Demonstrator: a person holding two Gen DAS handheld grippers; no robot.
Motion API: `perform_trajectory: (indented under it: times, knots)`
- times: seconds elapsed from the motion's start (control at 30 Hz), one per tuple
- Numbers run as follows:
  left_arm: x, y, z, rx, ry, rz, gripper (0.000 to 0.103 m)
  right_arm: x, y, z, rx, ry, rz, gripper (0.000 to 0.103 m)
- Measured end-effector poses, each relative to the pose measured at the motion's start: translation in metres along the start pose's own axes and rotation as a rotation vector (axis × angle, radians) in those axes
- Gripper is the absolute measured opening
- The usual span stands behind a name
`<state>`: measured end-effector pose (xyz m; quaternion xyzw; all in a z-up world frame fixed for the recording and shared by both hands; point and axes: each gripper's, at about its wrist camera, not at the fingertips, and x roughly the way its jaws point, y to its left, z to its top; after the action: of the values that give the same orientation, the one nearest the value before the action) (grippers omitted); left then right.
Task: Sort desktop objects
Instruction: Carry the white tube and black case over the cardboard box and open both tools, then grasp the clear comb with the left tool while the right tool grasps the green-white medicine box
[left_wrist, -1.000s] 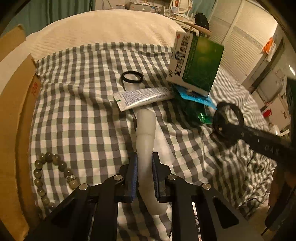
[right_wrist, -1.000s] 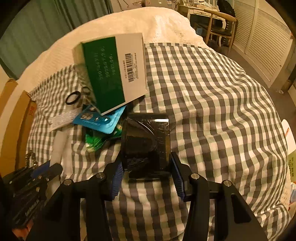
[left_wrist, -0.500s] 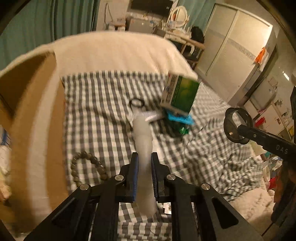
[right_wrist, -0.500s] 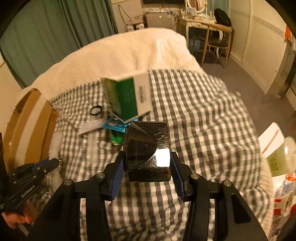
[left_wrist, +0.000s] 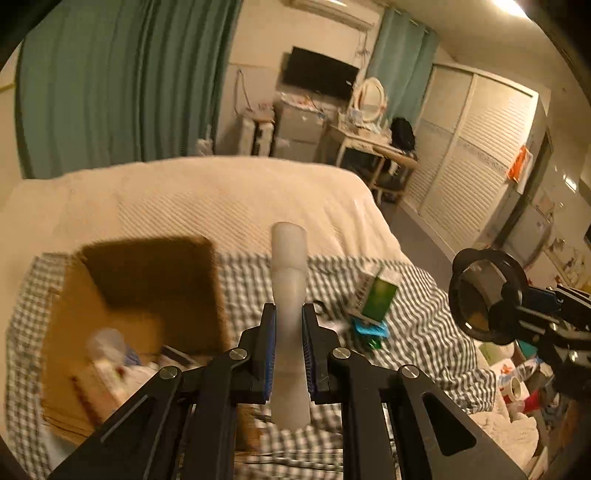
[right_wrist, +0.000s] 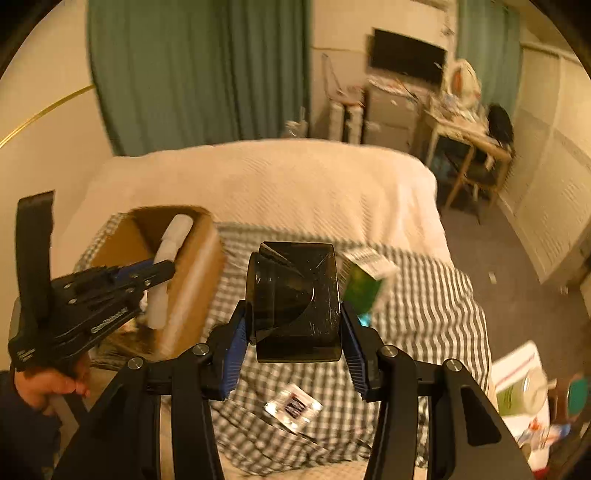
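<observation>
while both grippers hang high over the bed, each has a load. the left gripper (left_wrist: 289, 347) is pinched nearly closed on a whitish tube (left_wrist: 290, 295), its blue pads against the tube's middle so the ends stick out past the fingers. the right gripper (right_wrist: 293, 332) stands about half open, clamped on the sides of a black glossy case (right_wrist: 295, 299).

the step in hand looks like the carry: two items lifted off the checked cloth (right_wrist: 424, 306) and headed for the cardboard box (left_wrist: 147, 280) at its left edge. next, each load needs lowering over the box's open top before the jaws let go, one at a time. a green carton (left_wrist: 380, 295) remains on the cloth, with a few blurred items beside it that may be packets.
</observation>
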<state>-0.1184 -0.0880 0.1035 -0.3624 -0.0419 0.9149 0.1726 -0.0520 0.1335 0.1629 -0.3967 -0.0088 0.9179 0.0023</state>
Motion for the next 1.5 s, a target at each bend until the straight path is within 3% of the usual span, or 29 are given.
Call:
perform_trajectory:
  times: [0.27, 0.47, 0.6, 0.9, 1.0, 1.07, 1.13, 1.33, 1.5]
  knots:
    - [-0.022, 0.062, 0.014, -0.033, -0.036, 0.121, 0.013, 0.012, 0.092, 0.034, -0.095, -0.022, 0.109, 0.046]
    - [0.001, 0.109, 0.000, -0.060, 0.012, 0.212, 0.013, 0.069, 0.141, 0.022, -0.152, 0.073, 0.202, 0.046]
    - [0.024, 0.131, -0.017, -0.067, 0.060, 0.264, 0.013, 0.106, 0.155, 0.012, -0.178, 0.135, 0.216, 0.046]
    - [0.052, 0.151, -0.038, -0.070, 0.144, 0.280, 0.014, 0.155, 0.166, 0.014, -0.192, 0.187, 0.246, 0.047]
    - [0.050, 0.150, -0.036, -0.052, 0.139, 0.272, 0.029, 0.157, 0.170, 0.016, -0.186, 0.179, 0.275, 0.050]
    - [0.044, 0.149, -0.035, -0.057, 0.119, 0.305, 0.070, 0.156, 0.167, 0.021, -0.177, 0.168, 0.269, 0.058]
    - [0.030, 0.149, -0.036, -0.065, 0.049, 0.341, 0.081, 0.150, 0.160, 0.023, -0.163, 0.151, 0.259, 0.058]
    - [0.001, 0.130, -0.034, -0.056, 0.005, 0.338, 0.082, 0.123, 0.123, 0.030, -0.075, 0.103, 0.210, 0.059]
    - [-0.012, 0.095, -0.031, -0.034, -0.023, 0.283, 0.083, 0.087, 0.071, 0.030, 0.036, 0.041, 0.139, 0.059]
